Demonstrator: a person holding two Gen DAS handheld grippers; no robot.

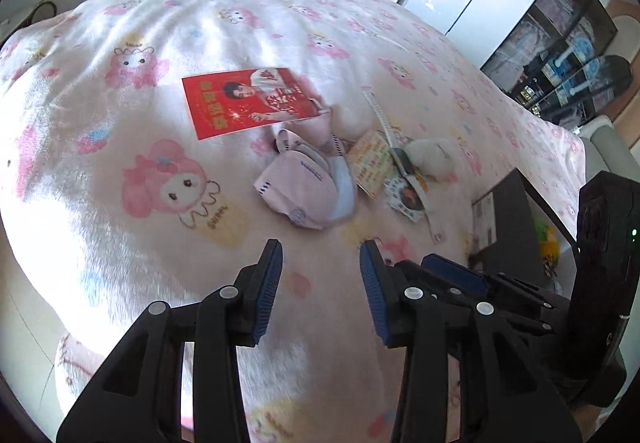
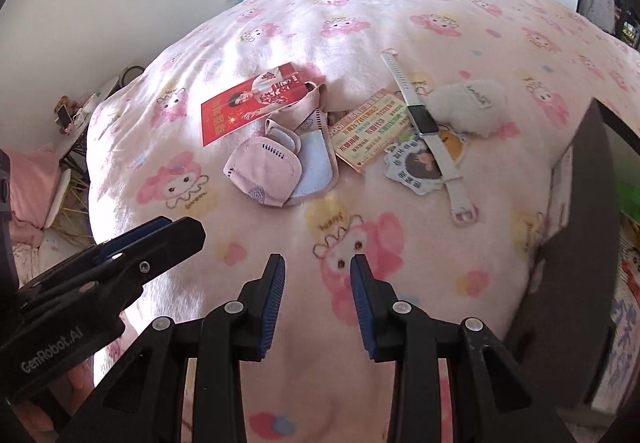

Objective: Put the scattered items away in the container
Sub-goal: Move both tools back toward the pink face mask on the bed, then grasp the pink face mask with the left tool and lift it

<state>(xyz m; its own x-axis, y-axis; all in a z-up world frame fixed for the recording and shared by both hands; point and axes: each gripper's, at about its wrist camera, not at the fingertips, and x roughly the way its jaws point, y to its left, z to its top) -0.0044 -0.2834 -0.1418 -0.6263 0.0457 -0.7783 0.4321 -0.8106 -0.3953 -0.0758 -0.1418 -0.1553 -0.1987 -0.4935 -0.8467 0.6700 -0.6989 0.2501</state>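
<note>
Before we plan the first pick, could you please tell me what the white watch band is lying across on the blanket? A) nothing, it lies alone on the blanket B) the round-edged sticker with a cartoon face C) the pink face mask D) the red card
B: in the right wrist view the white watch band runs diagonally over the sticker, well apart from the red card and the pink face mask.

"GenRobot.AI" in white on black body of left gripper [image 2: 320,263], lower left of right wrist view. Printing on red card [image 2: 256,103], yellow-green card [image 2: 370,131], pink face mask [image 2: 264,167] and white pouch label [image 2: 480,97], mid-frame, too small and blurred to read.
</note>
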